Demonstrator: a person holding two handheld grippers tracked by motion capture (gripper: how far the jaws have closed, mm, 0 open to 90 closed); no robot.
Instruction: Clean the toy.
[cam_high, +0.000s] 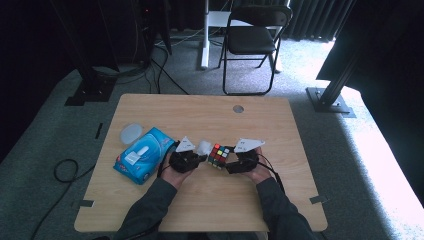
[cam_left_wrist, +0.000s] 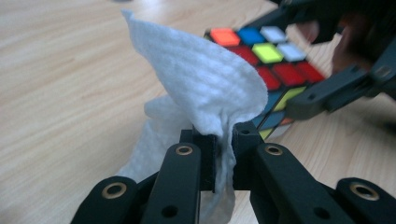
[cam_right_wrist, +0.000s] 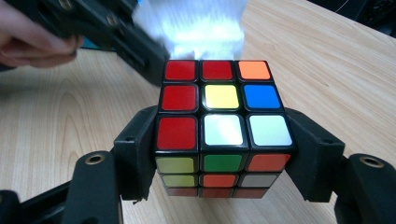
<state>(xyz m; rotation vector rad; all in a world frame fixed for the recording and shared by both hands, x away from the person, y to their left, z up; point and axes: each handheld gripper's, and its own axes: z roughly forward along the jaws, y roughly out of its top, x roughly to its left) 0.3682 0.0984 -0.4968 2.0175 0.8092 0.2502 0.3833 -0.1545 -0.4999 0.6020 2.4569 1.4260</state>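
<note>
Both grippers are working close together at the middle of the wooden table (cam_high: 200, 200). The right gripper (cam_right_wrist: 224, 140) has its fingers (cam_right_wrist: 137, 149) clamped on opposite sides of the puzzle cube (cam_right_wrist: 219, 123), which sits low over the wood with its top face showing red, orange, yellow, blue and white squares. In the high view the cube (cam_high: 219, 156) sits between the two hands, just ahead of the right gripper (cam_high: 234, 161).

Over on the other side, the left gripper (cam_left_wrist: 224, 140) has its fingers (cam_left_wrist: 198, 154) pinched on a white wipe (cam_left_wrist: 205, 88); the cloth bunches up above the pinch and a loose tail hangs down past the fingers. The wipe rises right beside the cube (cam_left_wrist: 271, 60), near its far top edge; whether cloth and plastic actually touch, I cannot tell. From above, the wipe (cam_high: 203, 147) shows as a pale lump just left of the cube, ahead of the left gripper (cam_high: 200, 156).

Further left on the table lies a blue wipe packet (cam_high: 145, 155), with a round translucent lid (cam_high: 131, 133) just beyond it. A black folding chair (cam_high: 252, 40) stands on the carpet past the far edge.
</note>
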